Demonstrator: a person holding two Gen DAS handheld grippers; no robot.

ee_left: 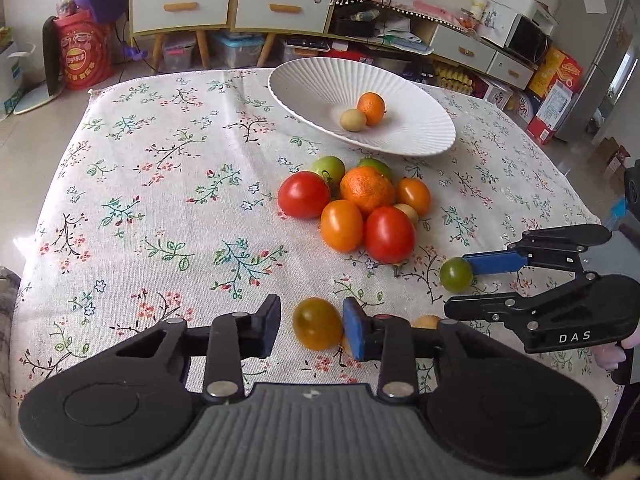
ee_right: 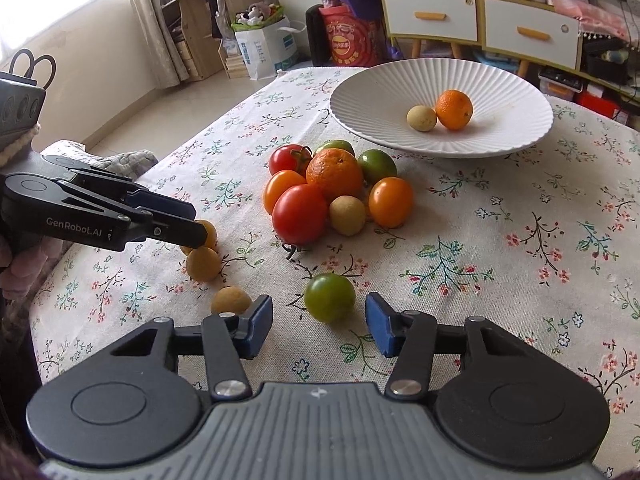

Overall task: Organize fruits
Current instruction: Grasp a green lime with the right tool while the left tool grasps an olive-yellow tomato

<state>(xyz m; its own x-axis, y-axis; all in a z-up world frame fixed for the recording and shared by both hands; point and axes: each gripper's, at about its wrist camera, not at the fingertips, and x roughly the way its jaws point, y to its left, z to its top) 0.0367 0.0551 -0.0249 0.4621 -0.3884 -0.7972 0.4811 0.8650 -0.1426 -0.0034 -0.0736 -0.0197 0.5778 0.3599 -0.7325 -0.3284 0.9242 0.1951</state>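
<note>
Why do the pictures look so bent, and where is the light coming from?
Both views are fisheye: the table edge bows and corners go dark. In the right wrist view, a bright window washes out the upper left; fruit shadows are soft in both.

"DAS" stands in white on the right gripper (ee_left: pixel 456 280) body — "GenRobot.AI" on the left gripper (ee_right: pixel 192 222) arm. Print on the red bag (ee_left: pixel 82 54) is too small to read.
</note>
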